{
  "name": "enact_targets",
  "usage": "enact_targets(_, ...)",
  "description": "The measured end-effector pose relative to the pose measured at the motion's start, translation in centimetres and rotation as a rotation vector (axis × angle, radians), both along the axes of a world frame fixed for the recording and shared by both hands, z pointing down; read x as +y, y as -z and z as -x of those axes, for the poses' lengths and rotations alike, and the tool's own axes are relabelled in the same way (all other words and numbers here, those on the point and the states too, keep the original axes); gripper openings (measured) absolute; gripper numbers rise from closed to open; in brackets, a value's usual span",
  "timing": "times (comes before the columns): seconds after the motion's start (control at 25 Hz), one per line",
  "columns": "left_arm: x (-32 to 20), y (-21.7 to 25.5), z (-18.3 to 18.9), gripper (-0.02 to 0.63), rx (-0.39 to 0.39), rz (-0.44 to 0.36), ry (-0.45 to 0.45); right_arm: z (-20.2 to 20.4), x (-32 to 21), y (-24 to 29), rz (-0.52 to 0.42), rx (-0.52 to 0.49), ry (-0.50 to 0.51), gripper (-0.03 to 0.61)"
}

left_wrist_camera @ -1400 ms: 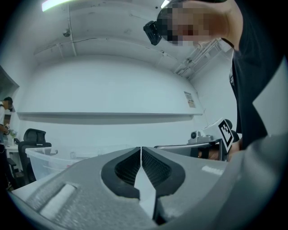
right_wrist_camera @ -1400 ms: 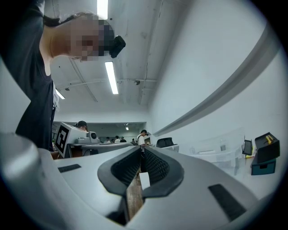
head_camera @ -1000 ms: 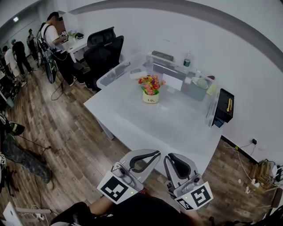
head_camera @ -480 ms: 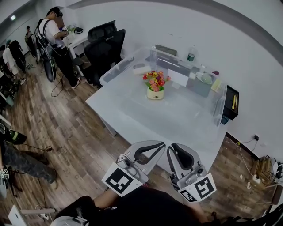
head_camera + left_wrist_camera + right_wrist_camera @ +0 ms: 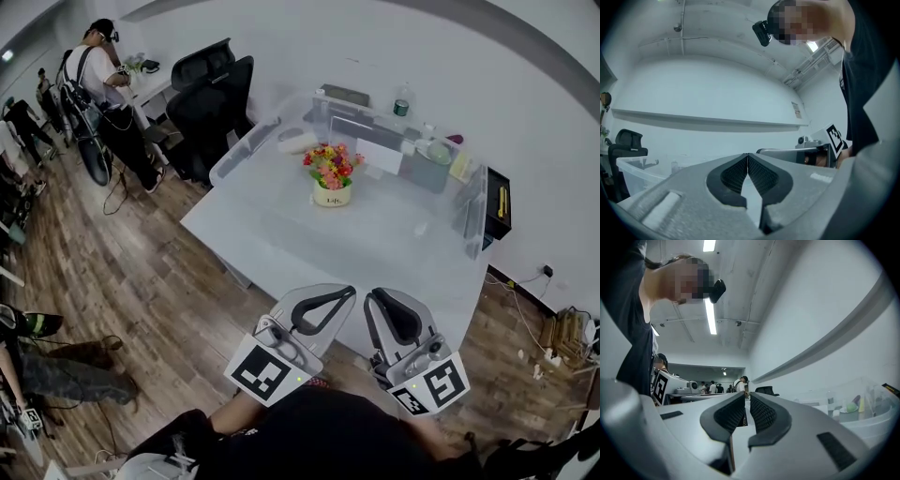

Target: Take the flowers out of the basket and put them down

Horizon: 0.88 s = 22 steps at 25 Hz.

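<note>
One white table (image 5: 394, 248) fills the middle of the head view, standing on a wood floor (image 5: 141, 281). Black office chairs (image 5: 220, 89) sit at its far left corner and clear plastic bins (image 5: 375, 131) line its back edge. A person (image 5: 98, 66) stands at a desk in the upper left.

Only this view shows the task's things. The small cream basket (image 5: 332, 195) stands upright on the table, in front of the bins, and the flowers (image 5: 332, 164) are in it, a bunch of red, yellow and pink. Both tools are side by side at the table's near edge, well apart from the basket.

The left gripper (image 5: 349, 292) has its jaws pressed together; its own view shows the ribbed pads meeting at the tips with nothing between them. That view faces a bare wall and catches the other tool's marker cube (image 5: 834, 137).

The right gripper (image 5: 379, 295) is all but closed. Its own view shows a thin slit between the pads, and it is empty. Neither gripper view shows the flowers.
</note>
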<state>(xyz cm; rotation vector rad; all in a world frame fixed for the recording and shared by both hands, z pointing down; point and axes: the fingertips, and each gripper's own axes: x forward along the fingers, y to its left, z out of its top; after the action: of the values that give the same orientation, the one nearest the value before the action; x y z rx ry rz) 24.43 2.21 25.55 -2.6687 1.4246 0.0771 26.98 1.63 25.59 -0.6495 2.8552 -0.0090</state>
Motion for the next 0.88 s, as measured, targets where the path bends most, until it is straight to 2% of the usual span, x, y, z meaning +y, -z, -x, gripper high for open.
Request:
enact_targets(0.6,-2.0,-0.1,4.1,0.006,-0.005,-0.003,-0.104,3.9,-1.9,-0.4,0.023,0.011,-0.112,0.036)
enact_targets(0.88,-2.2,0.1,6.1,0.006,0.001,-0.013,-0.122,6.0,-2.0,-0.3,0.015,0.015,-0.132,0.037)
